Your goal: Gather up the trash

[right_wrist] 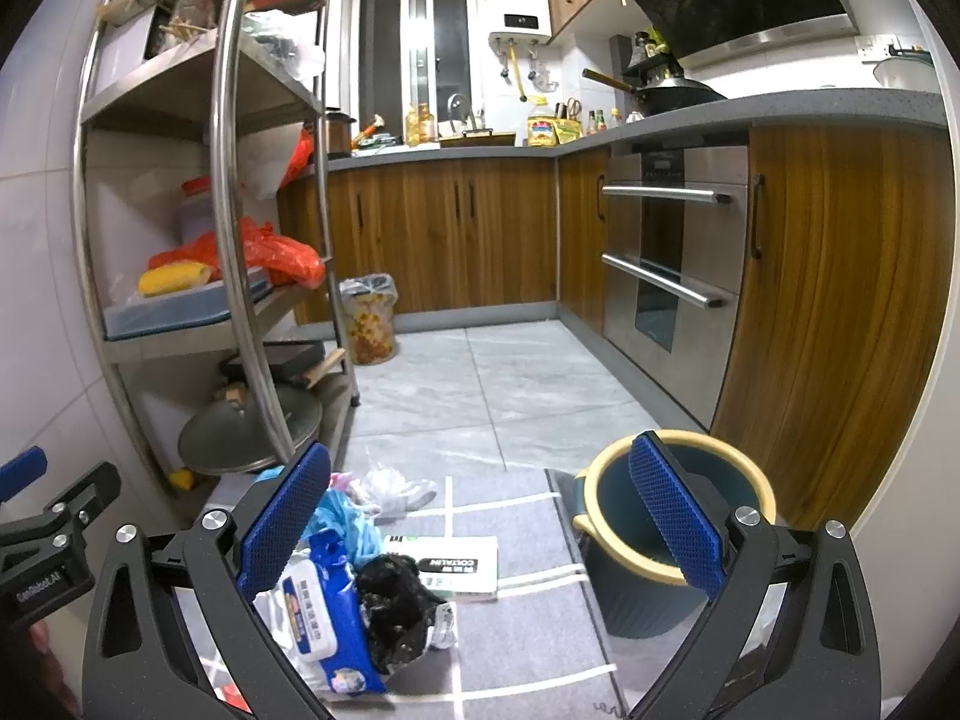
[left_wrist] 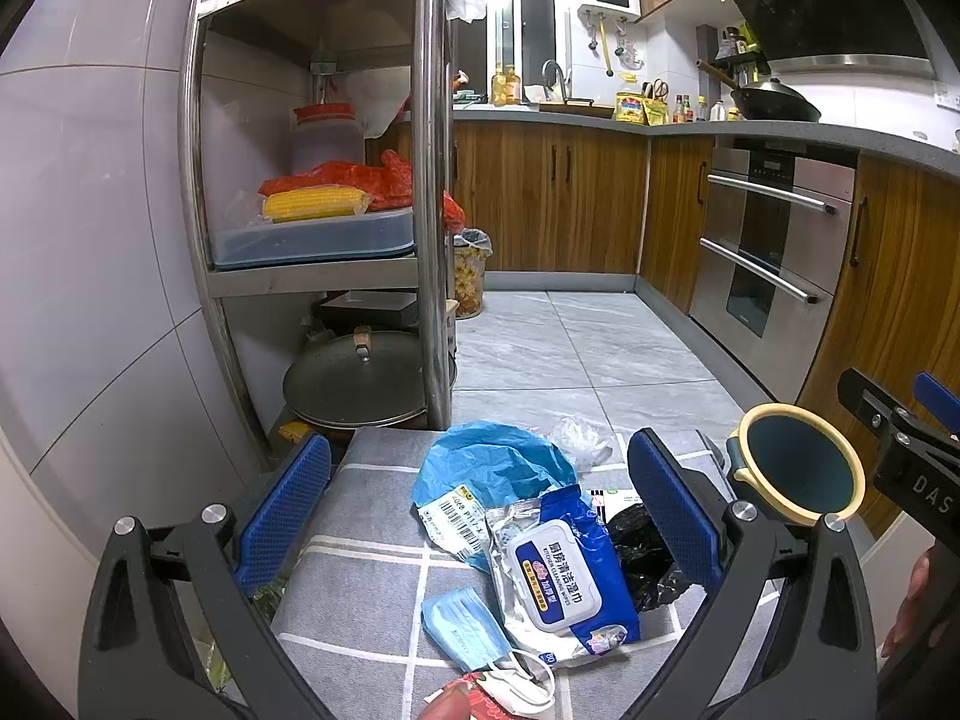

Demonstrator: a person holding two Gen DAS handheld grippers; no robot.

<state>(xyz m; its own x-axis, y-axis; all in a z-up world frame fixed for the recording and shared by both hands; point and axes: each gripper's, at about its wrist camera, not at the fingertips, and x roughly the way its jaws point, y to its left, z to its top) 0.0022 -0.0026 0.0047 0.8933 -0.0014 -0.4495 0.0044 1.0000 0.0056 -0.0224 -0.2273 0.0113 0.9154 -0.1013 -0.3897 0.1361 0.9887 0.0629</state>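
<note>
A pile of trash lies on a grey checked cloth (left_wrist: 360,546): a blue wet-wipes pack (left_wrist: 561,576) (right_wrist: 318,612), a crumpled blue plastic bag (left_wrist: 486,465), a black bag (left_wrist: 639,546) (right_wrist: 396,600), a blue face mask (left_wrist: 465,627), a white crumpled wrapper (left_wrist: 579,438) and a flat printed packet (right_wrist: 462,564). A small dark-teal bin with a yellow rim (left_wrist: 801,465) (right_wrist: 678,510) stands to the right of the pile. My left gripper (left_wrist: 480,516) is open above the pile. My right gripper (right_wrist: 480,516) is open and empty, between the pile and the bin.
A steel shelf rack (left_wrist: 432,180) with corn, a red bag and a pot lid stands left. A lined floor bin (right_wrist: 369,318) stands by wooden cabinets. An oven (right_wrist: 672,252) is at the right. Grey tile floor (right_wrist: 480,384) lies beyond the cloth.
</note>
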